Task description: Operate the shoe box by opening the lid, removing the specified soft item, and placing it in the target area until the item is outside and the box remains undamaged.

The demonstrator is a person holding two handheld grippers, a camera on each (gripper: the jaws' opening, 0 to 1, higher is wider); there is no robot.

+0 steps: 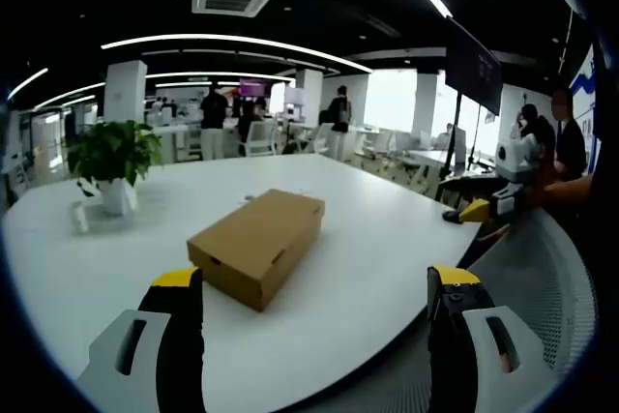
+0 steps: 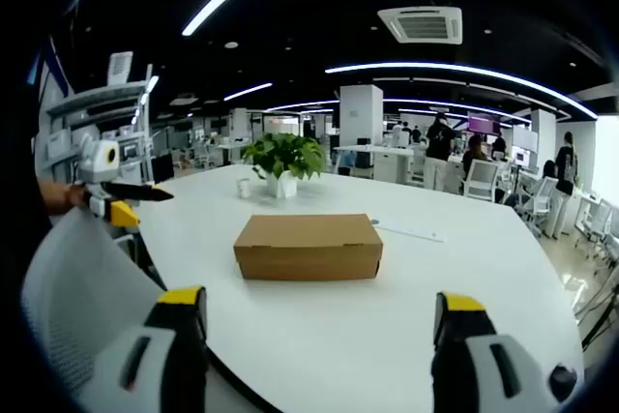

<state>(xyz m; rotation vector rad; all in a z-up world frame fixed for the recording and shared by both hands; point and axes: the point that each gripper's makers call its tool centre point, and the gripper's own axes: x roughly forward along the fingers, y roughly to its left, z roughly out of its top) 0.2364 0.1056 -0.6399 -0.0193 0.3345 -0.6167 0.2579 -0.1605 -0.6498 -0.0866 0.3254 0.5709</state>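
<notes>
A shut brown cardboard shoe box (image 1: 259,244) lies on the white round table (image 1: 377,268), its lid down, nothing touching it. In the left gripper view my left gripper (image 1: 315,280) hovers short of the box, jaws wide apart and empty. My right gripper (image 1: 488,208) is held at the table's right edge. The right gripper view shows the box (image 2: 308,246) side-on at mid-table (image 2: 319,345), with my right gripper (image 2: 321,302) open and empty in front of it. The left gripper (image 2: 129,202) is at the left rim there. What the box holds is hidden.
A potted plant (image 1: 114,157) (image 2: 283,157) and a small white cup (image 2: 244,188) stand behind the box. A mesh chair back (image 1: 542,287) (image 2: 77,307) is close to the table edge. Desks, chairs and several people are in the background.
</notes>
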